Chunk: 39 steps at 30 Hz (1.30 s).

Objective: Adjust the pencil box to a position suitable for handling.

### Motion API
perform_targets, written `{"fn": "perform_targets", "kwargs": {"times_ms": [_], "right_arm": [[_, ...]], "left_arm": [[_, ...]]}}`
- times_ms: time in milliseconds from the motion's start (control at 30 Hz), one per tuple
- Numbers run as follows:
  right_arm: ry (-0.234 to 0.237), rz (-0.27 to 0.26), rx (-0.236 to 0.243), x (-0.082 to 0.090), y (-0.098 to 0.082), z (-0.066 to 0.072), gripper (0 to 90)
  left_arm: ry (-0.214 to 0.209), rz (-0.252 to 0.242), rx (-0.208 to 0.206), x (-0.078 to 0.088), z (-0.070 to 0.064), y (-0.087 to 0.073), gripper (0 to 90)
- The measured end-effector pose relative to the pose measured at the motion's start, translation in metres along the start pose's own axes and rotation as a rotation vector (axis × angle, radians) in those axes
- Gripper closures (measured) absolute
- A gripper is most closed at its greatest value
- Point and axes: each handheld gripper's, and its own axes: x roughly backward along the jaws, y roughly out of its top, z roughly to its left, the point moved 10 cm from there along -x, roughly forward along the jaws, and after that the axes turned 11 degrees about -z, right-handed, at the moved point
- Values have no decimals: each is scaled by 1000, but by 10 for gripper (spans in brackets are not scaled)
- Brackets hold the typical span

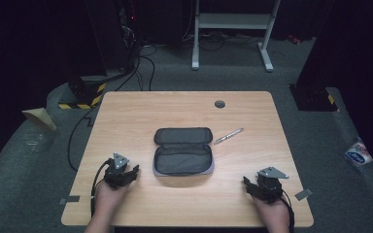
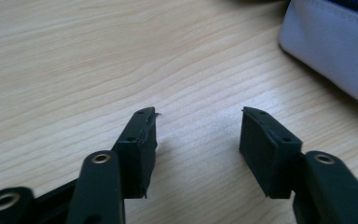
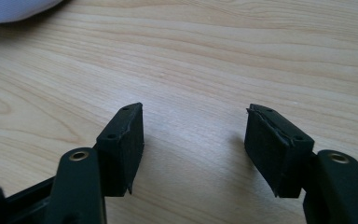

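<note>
Wooden table (image 1: pixel 126 111) holds an open grey fabric pencil case (image 1: pixel 183 151); a silver pen (image 1: pixel 228 136) lies at two o'clock. Left gripper (image 2: pixel 198 133) and right gripper (image 3: pixel 195 128) rest wide open, empty. Grabbing the pen probably comes next.

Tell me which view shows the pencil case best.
The high view: the whole pencil case lies open at the table's middle, a pen beside it. The left gripper view catches one pale corner; the right gripper view catches just a pale edge.
</note>
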Motion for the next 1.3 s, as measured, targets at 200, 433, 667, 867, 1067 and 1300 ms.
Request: {"fn": "perform_targets", "kwargs": {"times_ms": [200,433,667,867,1067,1300], "right_arm": [[16,-9,-22,-4,15,15,341],[-31,-27,-32,-32,56,23,334],[-47,-24,-49,-69,84,28,362],[-68,-20,-67,-97,96,25,358],[-87,29,-100,-119,95,21,345],[-109,43,-117,-135,100,17,320]], "left_arm": [[-23,0,62,-3,3,-1,361],[-20,1,55,-3,2,-1,331],[-30,4,46,-3,1,-2,330],[-37,0,44,-3,-2,-1,333],[-45,1,39,-2,-2,-1,335],[-52,-2,33,-2,-3,-1,336]]}}
